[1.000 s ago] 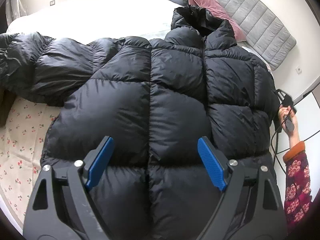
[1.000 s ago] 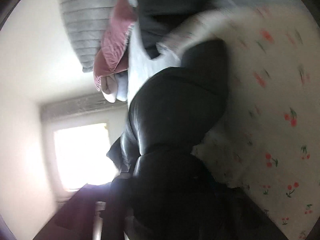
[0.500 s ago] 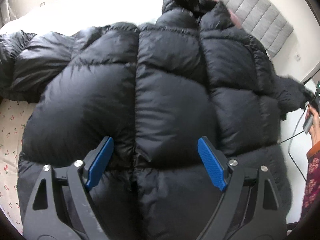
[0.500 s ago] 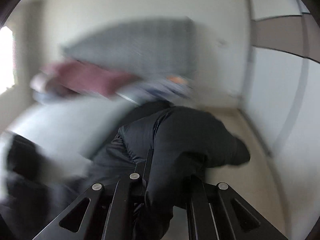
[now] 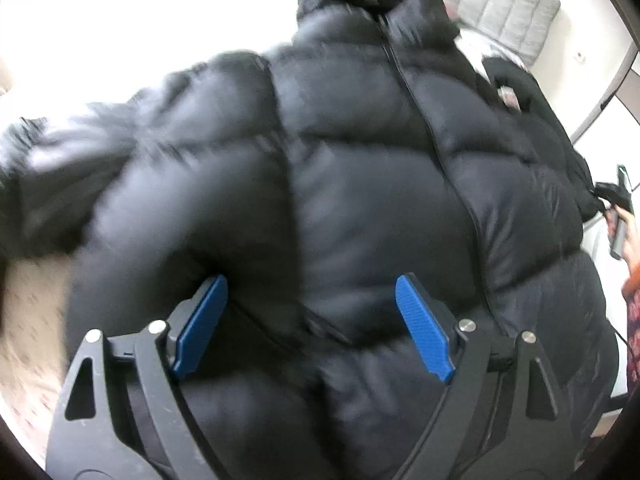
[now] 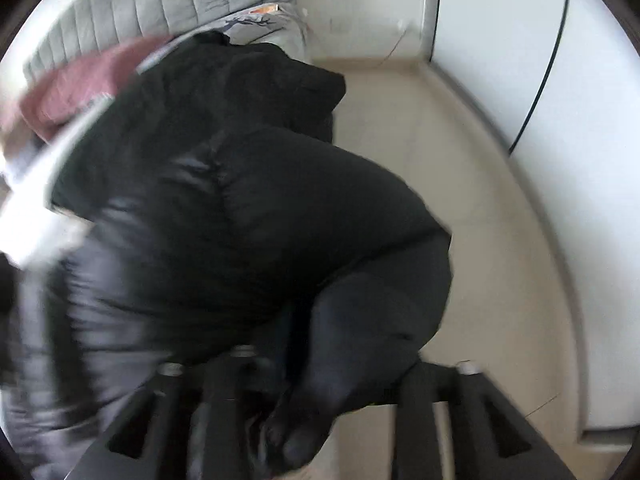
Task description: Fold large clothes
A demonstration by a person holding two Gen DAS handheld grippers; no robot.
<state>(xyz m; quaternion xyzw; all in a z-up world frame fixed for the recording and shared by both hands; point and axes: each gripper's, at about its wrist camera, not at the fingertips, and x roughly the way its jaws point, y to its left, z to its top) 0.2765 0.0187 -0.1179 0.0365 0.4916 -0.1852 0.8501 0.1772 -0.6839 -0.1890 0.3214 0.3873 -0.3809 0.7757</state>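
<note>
Black puffer jacket (image 5: 328, 184) lies spread front-up on the bed (image 5: 36, 320), zip closed, collar toward the grey headboard (image 5: 504, 4). One sleeve (image 6: 360, 320) hangs off the bed edge over the floor (image 6: 460, 184). My left tool (image 5: 312, 320) sits wide open over the jacket's lower half, blue pads pressing nothing. My right tool (image 6: 320, 392) is opening, sleeve fabric between its fingers; pads hidden, looks let go. Pink pillow (image 6: 80, 88) near the headboard. My hand (image 5: 628, 232) at the bed's side.
</note>
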